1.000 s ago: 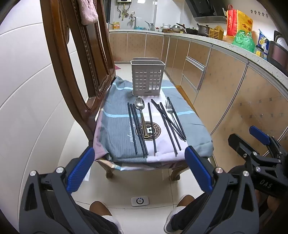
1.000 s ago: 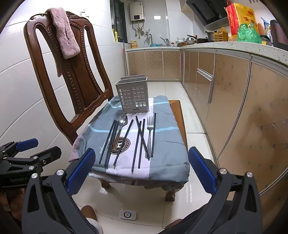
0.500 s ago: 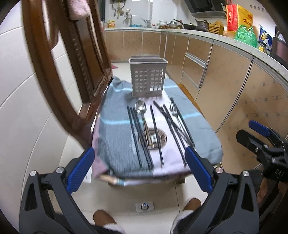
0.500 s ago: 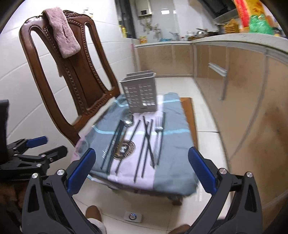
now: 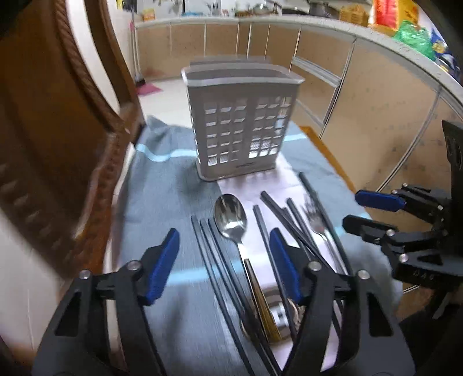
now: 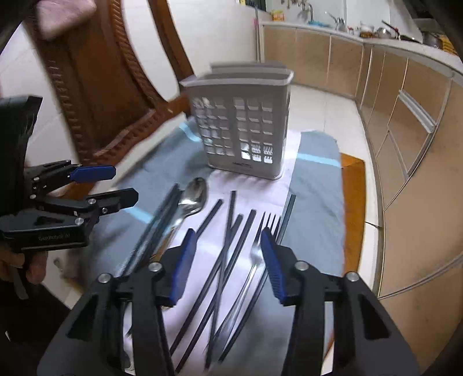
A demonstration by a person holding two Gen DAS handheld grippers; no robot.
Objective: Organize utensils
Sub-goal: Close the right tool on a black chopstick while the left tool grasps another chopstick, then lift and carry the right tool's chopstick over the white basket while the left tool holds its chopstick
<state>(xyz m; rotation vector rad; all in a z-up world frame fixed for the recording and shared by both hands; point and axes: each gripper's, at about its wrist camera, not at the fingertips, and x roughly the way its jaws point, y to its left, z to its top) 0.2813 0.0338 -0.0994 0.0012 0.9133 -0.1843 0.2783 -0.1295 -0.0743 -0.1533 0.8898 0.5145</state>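
A grey slotted utensil holder (image 5: 243, 121) (image 6: 240, 124) stands upright at the far end of a blue-grey cloth (image 5: 162, 202). In front of it lie a steel spoon (image 5: 231, 217) (image 6: 194, 196), a fork (image 5: 318, 228) (image 6: 260, 240) and several black chopsticks (image 5: 269, 219) (image 6: 231, 231). My left gripper (image 5: 224, 260) hovers over the spoon handle and the left chopsticks. Its jaws are closing and its pads touch nothing. My right gripper (image 6: 228, 260) hovers over the crossed chopsticks and the fork. Its jaws are closing too, with nothing gripped. Each gripper also shows in the other's view: right gripper (image 5: 373, 214), left gripper (image 6: 110, 185).
A carved wooden chair (image 6: 115, 86) stands close on the left, a pink towel (image 6: 63, 14) on its back. Kitchen cabinets (image 6: 405, 115) run along the right, with tiled floor (image 6: 318, 110) between. The cloth covers a low wooden table whose edge (image 6: 353, 202) shows on the right.
Both grippers have moved forward and down, from back over the floor to just above the utensils. The jaws of both stand narrower than before.
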